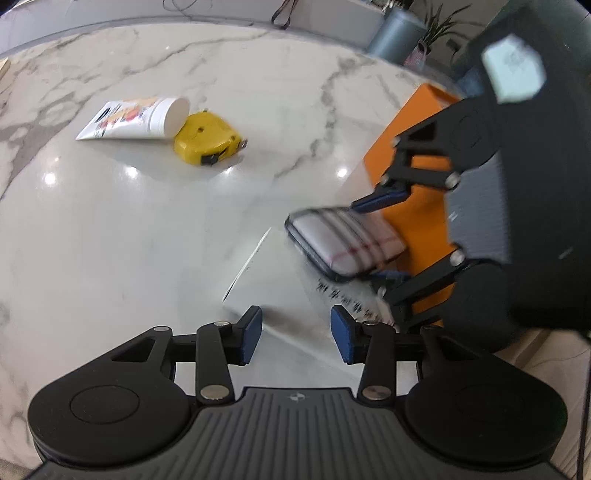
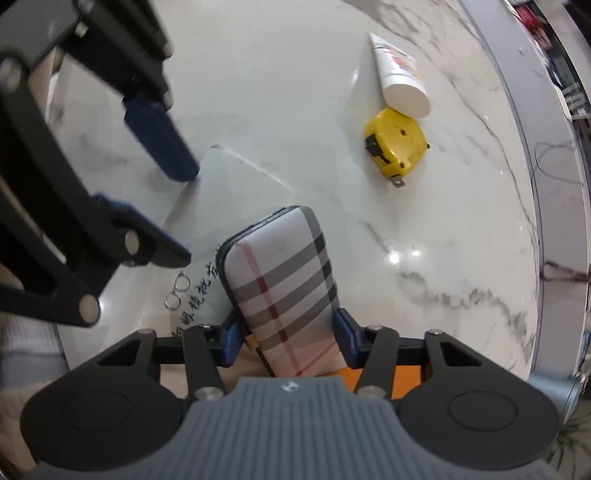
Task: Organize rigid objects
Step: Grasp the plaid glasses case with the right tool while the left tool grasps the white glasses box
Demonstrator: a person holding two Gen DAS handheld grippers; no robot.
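Note:
A plaid case [image 2: 282, 284] with a dark rim, grey and red stripes on white, sits between the blue pads of my right gripper [image 2: 288, 343], which is shut on its sides. The case's far end hangs over a clear plastic bag [image 2: 221, 192] with black writing that lies flat on the marble table [image 2: 424, 229]. In the left wrist view the case [image 1: 343, 243] is held at the right by the right gripper [image 1: 369, 240]. My left gripper [image 1: 297, 334] stands open over the near edge of the bag [image 1: 273, 273], its pads apart. In the right wrist view the left gripper [image 2: 184, 216] straddles the bag's left corner.
A yellow tape measure [image 1: 207, 140] lies further out on the table, touching the cap of a white tube [image 1: 136, 118] on its side. An orange flat object [image 1: 417, 147] lies at the right under the right gripper. A grey bin [image 1: 397, 35] and a plant stand beyond the table's edge.

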